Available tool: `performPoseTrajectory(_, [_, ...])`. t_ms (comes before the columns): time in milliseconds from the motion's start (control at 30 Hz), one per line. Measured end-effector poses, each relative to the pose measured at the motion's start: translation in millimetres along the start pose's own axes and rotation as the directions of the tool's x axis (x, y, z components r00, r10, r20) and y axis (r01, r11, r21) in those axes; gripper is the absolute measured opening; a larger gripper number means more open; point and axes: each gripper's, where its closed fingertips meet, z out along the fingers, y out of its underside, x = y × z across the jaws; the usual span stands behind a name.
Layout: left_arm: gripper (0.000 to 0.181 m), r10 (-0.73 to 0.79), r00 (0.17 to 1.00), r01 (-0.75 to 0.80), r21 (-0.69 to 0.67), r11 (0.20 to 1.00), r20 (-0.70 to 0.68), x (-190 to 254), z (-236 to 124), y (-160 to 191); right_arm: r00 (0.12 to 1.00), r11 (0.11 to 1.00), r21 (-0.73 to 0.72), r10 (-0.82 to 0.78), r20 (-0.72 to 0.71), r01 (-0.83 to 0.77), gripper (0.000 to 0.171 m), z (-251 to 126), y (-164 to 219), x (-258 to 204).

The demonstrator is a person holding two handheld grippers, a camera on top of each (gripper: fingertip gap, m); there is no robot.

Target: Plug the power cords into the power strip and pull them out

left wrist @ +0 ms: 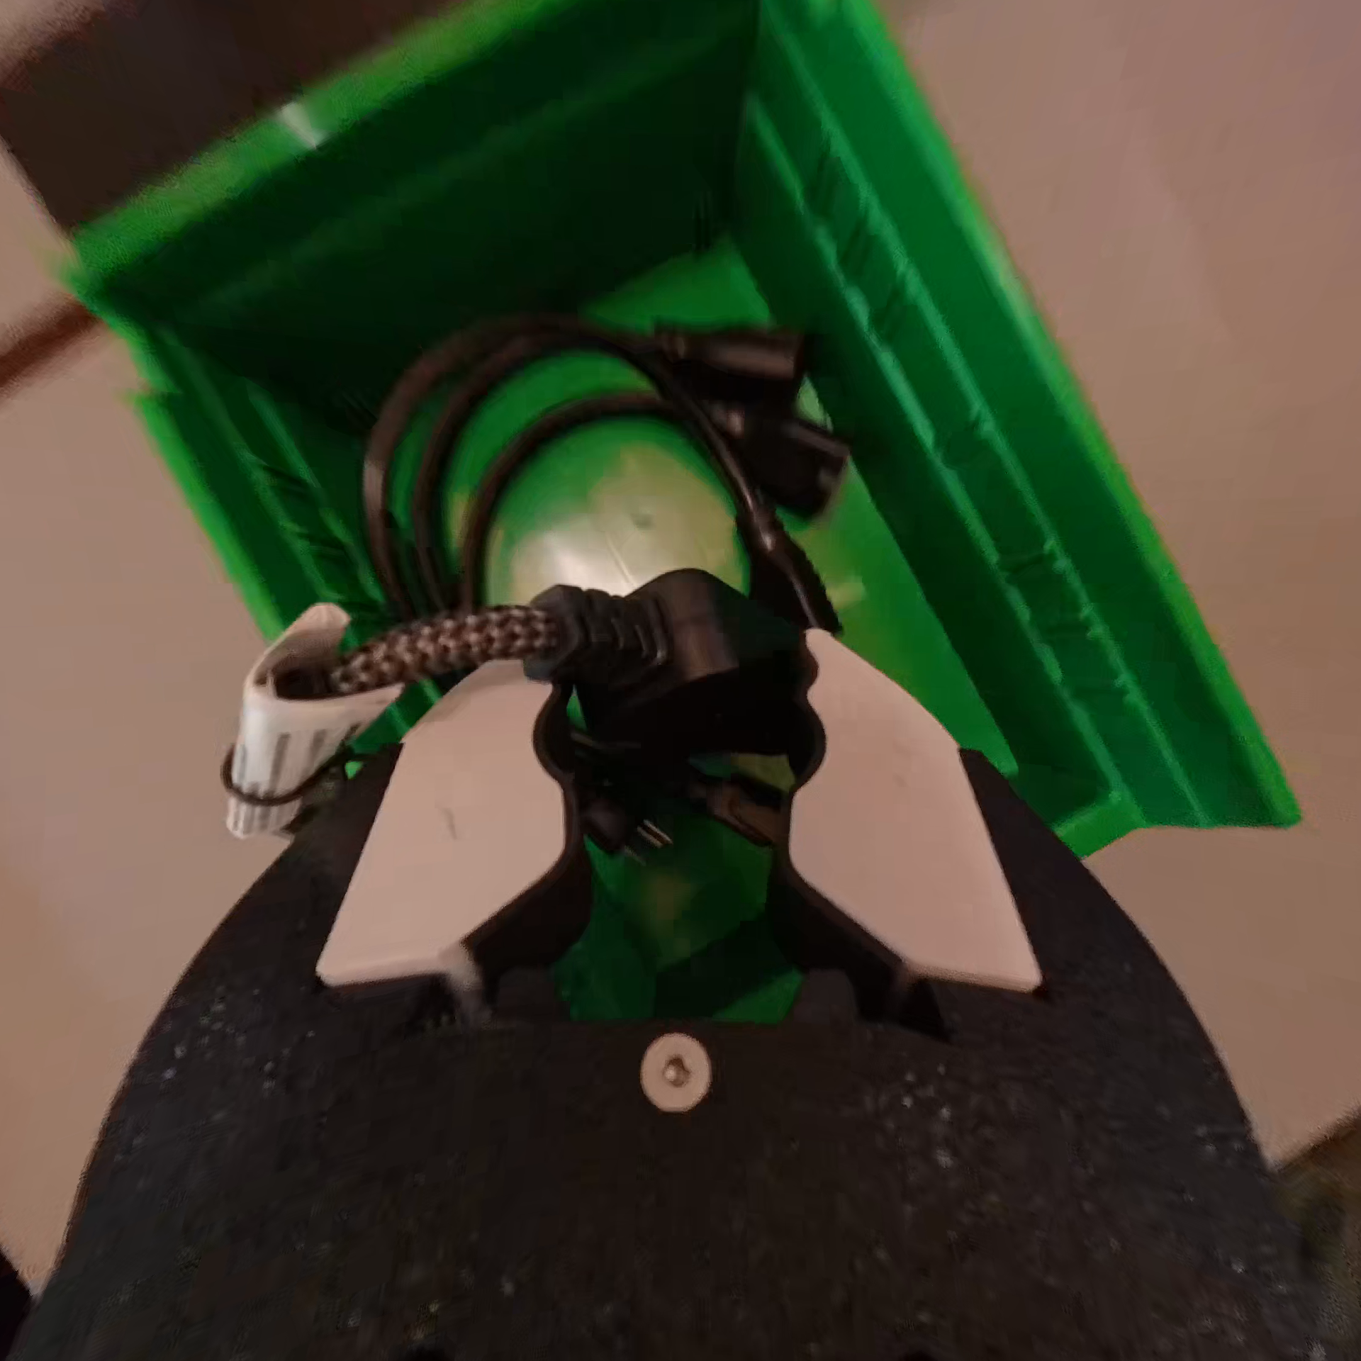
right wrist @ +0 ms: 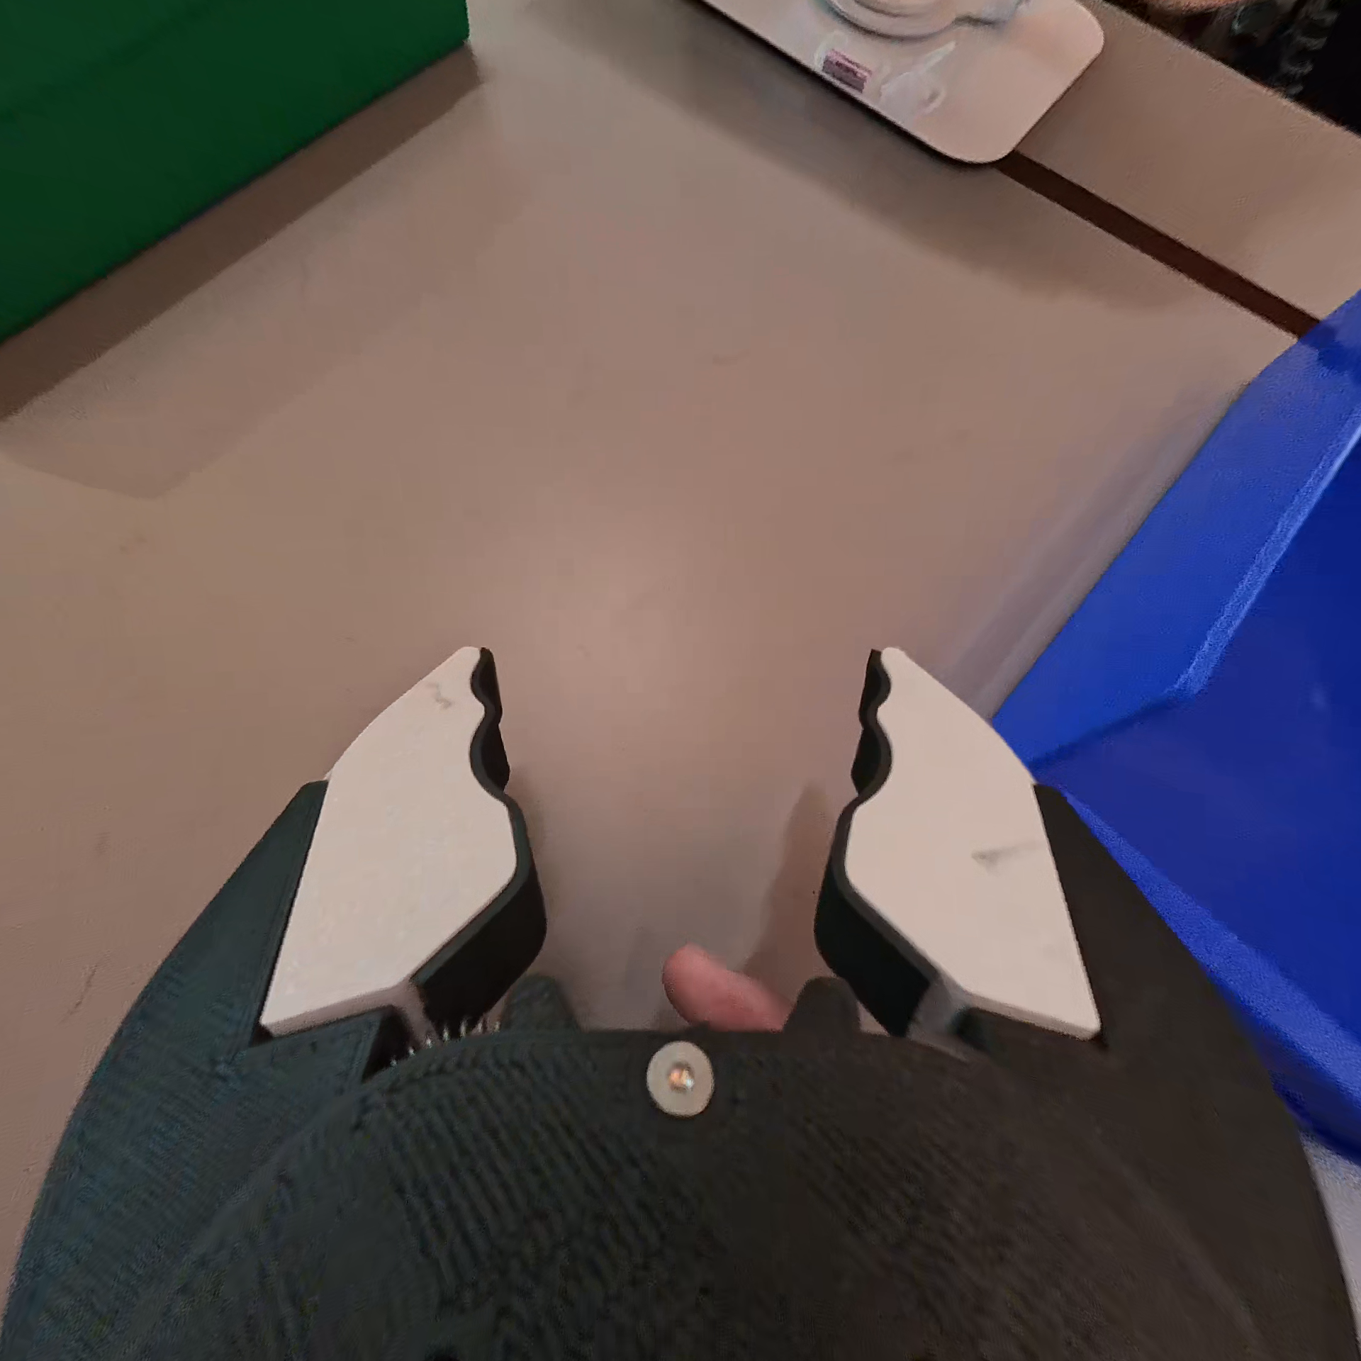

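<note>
Our left gripper (left wrist: 681, 685) is pinching a black plug (left wrist: 663, 655) between its fingers, held over the open green bin (left wrist: 957, 442); its braided cord (left wrist: 442, 648) runs off to the left, where a white tag (left wrist: 294, 707) is tied on with a thin wire. Deeper in the bin lie more black cords (left wrist: 456, 442) in loose loops with their plugs (left wrist: 766, 412) bunched against the right wall, and a small pronged connector shows between the fingers, though blur keeps us from saying which cord it belongs to. Our right gripper (right wrist: 677, 677) is spread wide and empty above the bare table (right wrist: 626, 405), with a blue bin (right wrist: 1215, 700) just to its right, the green bin's side at far left, and a white plate-like base (right wrist: 979, 96) at the far edge. We see no power strip in either view. We judge the plug to be rigid, light and fairly smooth, so the moulded body is the place to hold it, square across its flat sides and clear of the prongs. The braided cord will be limp yet springy, likely to drag and twist the plug, and the tag could snag on the bin wall as we lift
</note>
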Motion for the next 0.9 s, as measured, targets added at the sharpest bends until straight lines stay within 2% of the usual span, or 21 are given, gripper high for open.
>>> performPoseTrajectory(33, [0.056,0.009,0.999,-0.011,0.063,0.998,0.035,-1.9,-12.4,-11.6,1.000,1.000,0.001,0.023,0.006,-0.023,0.093,1.5,1.7,1.5])
performPoseTrajectory(167, [0.056,0.081,0.991,-0.100,0.187,0.977,0.105,5.9,-65.6,-44.7,0.999,0.998,0.035,0.042,0.019,-0.043,0.091,2.7,-4.9,1.2])
performPoseTrajectory(300, [0.055,0.283,0.957,-0.289,0.246,0.925,0.059,60.3,-106.1,-79.3,1.000,0.998,0.055,-0.019,0.010,0.018,0.093,-0.7,-11.4,-2.3])
performPoseTrajectory(367, [0.055,0.410,0.912,-0.404,0.251,0.880,0.030,97.0,-118.0,-95.3,1.000,0.997,0.075,-0.022,0.013,0.021,0.093,-4.4,-14.9,-3.1])
performPoseTrajectory(467, [0.055,0.605,0.792,-0.576,0.227,0.785,-0.083,159.9,-120.1,-108.9,1.000,0.994,0.109,-0.025,0.014,0.024,0.092,-12.3,-17.4,-0.1])
performPoseTrajectory(567, [0.055,0.719,0.654,-0.698,0.178,0.693,-0.235,213.8,-97.3,-109.3,1.000,0.993,0.119,-0.006,-0.012,0.007,0.092,-22.3,-16.9,12.6])
performPoseTrajectory(667, [0.054,0.739,0.559,-0.776,0.075,0.626,-0.376,245.9,-54.4,-96.0,0.999,0.989,0.148,0.024,-0.045,-0.017,0.091,-35.8,-16.6,26.0])
performPoseTrajectory(800, [0.055,0.658,0.536,-0.805,-0.085,0.587,-0.529,271.2,8.8,-71.9,0.996,0.988,0.154,0.034,-0.080,-0.021,0.090,-49.4,-3.9,36.5])
performPoseTrajectory(900, [0.055,0.610,0.557,-0.797,-0.157,0.583,-0.563,290.1,54.7,-63.0,0.994,0.989,0.145,0.046,-0.098,-0.031,0.090,-54.1,11.5,42.6])
